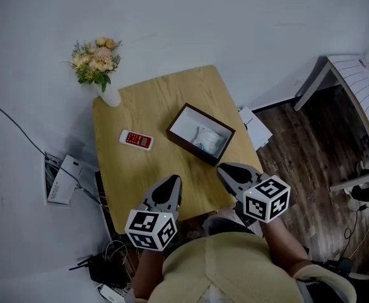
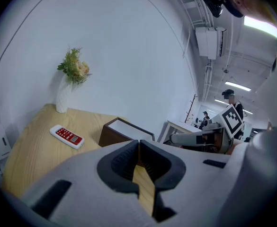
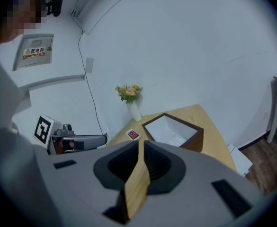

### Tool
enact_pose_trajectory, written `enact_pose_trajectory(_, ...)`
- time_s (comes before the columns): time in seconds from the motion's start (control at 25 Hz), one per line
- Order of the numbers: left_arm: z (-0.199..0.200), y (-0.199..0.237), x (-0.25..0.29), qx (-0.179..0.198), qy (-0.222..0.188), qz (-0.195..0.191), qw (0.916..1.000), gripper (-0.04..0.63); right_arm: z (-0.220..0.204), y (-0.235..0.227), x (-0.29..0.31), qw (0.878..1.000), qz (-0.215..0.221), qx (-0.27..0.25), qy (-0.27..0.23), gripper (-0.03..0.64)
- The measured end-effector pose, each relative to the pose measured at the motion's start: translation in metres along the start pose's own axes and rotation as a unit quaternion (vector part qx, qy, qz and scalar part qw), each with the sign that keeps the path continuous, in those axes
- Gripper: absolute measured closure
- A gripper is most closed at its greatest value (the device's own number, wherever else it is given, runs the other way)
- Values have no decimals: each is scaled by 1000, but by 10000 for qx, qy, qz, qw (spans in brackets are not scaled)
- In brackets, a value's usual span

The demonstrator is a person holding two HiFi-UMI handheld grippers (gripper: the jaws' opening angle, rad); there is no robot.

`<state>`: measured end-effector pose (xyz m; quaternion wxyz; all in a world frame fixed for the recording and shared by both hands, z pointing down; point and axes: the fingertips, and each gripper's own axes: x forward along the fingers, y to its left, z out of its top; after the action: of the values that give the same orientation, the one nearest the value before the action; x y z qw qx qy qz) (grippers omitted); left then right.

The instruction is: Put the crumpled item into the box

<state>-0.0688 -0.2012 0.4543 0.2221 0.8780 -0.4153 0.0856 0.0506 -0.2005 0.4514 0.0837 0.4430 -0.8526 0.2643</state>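
The crumpled whitish item (image 1: pixel 208 139), with a light blue tint, lies inside the dark brown rectangular box (image 1: pixel 179 136), on its white bottom and toward the end that is nearer to the right gripper; the box is open at the top and stands on the light wooden table (image 1: pixel 134 175), turned at an angle to the table edges. The left gripper (image 1: pixel 174 182) is held over the near edge of the table; in its own view the two dark jaws are pressed together at the tips and nothing is between them; only the wood of the table shows through the slit lower down. The right gripper (image 1: pixel 226 170) is held over the near right part of the table, close to the near corner of the box; its jaws also meet at the tips and they carry nothing. Both grippers point away from the person, toward the box. A red and white remote control (image 1: pixel 137 139) lies flat on the table to the left of the box, apart from it; a white vase (image 1: pixel 110 95) with yellow and pink flowers (image 1: pixel 96 58) stands upright at the far left corner. The floor on the right of the table is of dark wood.
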Motion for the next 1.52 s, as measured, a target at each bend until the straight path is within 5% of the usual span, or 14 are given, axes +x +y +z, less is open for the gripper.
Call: enact_pose_trajectory(1.52, -31, -28, -28, 197, 291, -205, 9992, 563, -43, 12, -53, 9986, -520, 99, 26, 588)
